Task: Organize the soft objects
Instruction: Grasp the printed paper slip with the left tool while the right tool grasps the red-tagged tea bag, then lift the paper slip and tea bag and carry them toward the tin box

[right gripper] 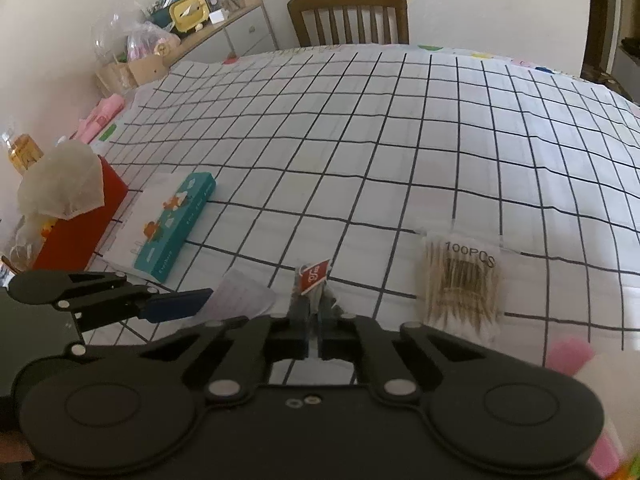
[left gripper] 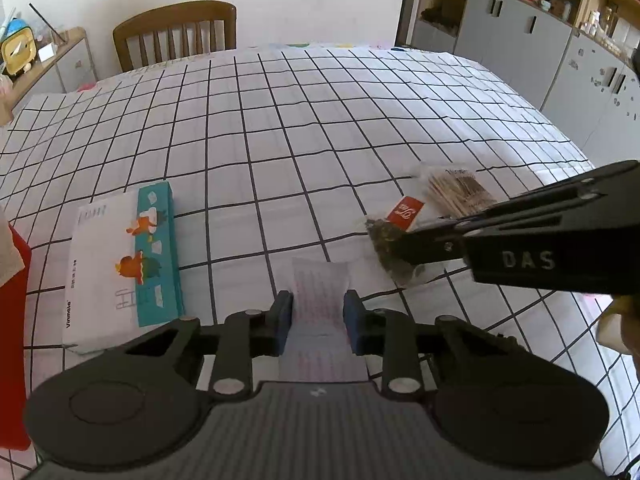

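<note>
My left gripper [left gripper: 317,314] is partly closed around a thin white packet with faint pink print [left gripper: 319,292] that lies on the checked tablecloth; the blue pads [left gripper: 351,318] touch its two sides. The packet also shows in the right wrist view [right gripper: 244,294]. My right gripper [right gripper: 314,322] is shut on a small clear tea bag packet of dark leaves with a red tag [right gripper: 315,276], also visible in the left wrist view [left gripper: 394,246]. A clear bag of cotton swabs [right gripper: 464,284] lies to the right of it.
A teal and white tissue pack [left gripper: 124,264] lies at the left, next to a red tissue box [right gripper: 80,220]. A wooden chair [right gripper: 348,14] stands at the table's far side. A cluttered side cabinet [right gripper: 208,28] and grey cupboards [left gripper: 520,36] line the walls.
</note>
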Demonstrator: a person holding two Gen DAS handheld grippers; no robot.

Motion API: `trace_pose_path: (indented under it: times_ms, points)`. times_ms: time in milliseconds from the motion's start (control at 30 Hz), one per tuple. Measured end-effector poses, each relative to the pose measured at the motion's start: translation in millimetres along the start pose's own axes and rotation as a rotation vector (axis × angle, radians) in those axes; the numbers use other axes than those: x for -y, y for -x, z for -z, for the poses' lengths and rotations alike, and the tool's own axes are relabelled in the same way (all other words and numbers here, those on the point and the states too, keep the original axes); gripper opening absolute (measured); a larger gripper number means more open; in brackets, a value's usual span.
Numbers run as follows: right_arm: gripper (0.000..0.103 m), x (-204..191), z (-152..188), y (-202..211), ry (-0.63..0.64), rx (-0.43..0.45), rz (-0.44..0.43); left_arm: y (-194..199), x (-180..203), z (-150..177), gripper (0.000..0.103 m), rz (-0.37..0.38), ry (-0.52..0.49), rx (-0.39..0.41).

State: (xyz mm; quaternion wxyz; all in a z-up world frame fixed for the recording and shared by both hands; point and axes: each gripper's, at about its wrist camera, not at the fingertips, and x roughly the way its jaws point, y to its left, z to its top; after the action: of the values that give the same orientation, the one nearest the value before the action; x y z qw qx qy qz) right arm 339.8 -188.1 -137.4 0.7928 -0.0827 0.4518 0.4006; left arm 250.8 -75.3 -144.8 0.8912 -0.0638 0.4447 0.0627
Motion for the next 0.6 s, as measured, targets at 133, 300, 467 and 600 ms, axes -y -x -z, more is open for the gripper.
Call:
trace_pose_path:
  times_ms: [133,300,467,600]
  points:
    - [0.002,-3.1,0.6,12.8,-0.012,0.028,-0.002,6.0,-3.6,-0.3,0.02,0.012,0.018,0.009]
    - [0.002,-7.0,3.2,28.5,-0.014,0.056,0.003,9.7,-8.4,1.0,0.01,0.034,0.018,0.013]
    - [0.002,-7.9,8.0,41.6,-0.04,0.073,-0.001,16.2,-12.0,1.7,0.007,0.064,0.035,0.027]
    - [0.002,-11.3,13.6,50.5,-0.042,0.086,0.002,19.3,-13.1,2.5,0.007,0.077,0.04,0.026]
